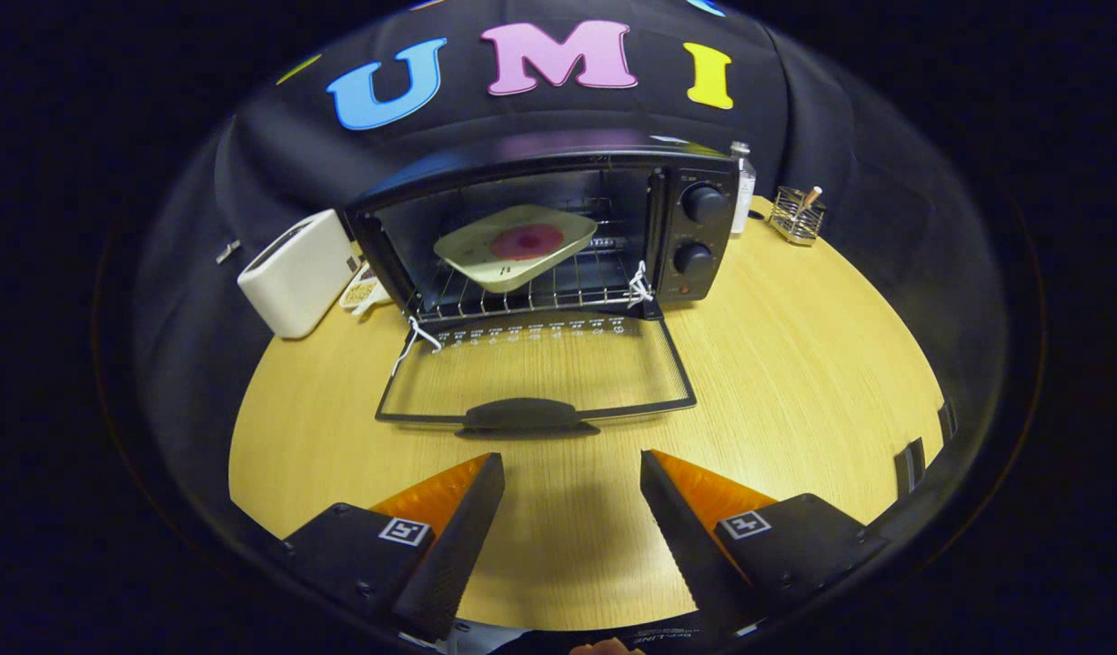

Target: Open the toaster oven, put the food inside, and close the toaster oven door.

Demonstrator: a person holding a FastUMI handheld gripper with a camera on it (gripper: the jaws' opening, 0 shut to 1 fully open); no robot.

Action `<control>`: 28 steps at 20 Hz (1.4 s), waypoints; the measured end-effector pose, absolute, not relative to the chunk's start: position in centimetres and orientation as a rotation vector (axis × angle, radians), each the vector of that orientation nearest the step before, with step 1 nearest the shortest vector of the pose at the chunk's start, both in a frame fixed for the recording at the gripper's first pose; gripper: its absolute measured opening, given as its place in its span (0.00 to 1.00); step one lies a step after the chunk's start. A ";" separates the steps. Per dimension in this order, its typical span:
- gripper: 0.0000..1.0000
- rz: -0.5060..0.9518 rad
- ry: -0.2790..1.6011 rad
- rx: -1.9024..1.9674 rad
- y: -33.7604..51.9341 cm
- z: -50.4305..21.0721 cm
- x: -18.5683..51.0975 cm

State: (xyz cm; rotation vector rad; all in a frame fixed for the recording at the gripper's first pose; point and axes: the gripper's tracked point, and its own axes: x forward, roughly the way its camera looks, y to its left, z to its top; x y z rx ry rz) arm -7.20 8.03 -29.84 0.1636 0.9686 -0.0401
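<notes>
A black toaster oven [613,182] stands on the wooden table beyond my fingers. Its glass door [536,368] lies folded down flat toward me, with the dark handle [522,416] at its near edge, just ahead of the fingertips. Inside, on the wire rack [558,289], rests a pale square plate [513,250] with a round pink food item [528,241] on it; the plate sits tilted. My gripper [572,473] is open above the bare table, short of the door handle, with nothing between its fingers.
A white toaster [295,271] stands left of the oven, with a small dish of grains [360,293] beside it. Right of the oven are a clear bottle [743,186] and a wire holder [795,216]. The oven's two knobs [701,229] face me.
</notes>
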 end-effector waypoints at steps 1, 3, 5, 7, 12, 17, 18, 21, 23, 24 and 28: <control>0.99 -0.027 0.983 0.155 8.6 -30.4 -7.4; 1.00 -0.016 1.006 0.133 9.2 -31.4 -7.4; 1.00 -0.022 1.012 0.110 9.4 -32.3 -7.1; 1.00 -0.040 1.004 0.098 9.5 -33.0 -6.4; 1.00 -0.071 1.043 0.068 9.6 -35.7 -4.9; 0.99 -0.086 1.052 0.078 9.7 -36.7 -3.4; 0.99 -0.076 1.039 0.065 9.8 -36.2 -3.4; 0.99 -0.063 1.036 0.061 9.8 -36.0 -3.4; 1.00 -0.065 1.045 0.077 9.8 -35.5 -3.4; 1.00 -0.066 1.040 0.079 9.8 -35.0 -3.3; 1.00 -0.060 1.007 0.083 10.0 -32.0 -3.2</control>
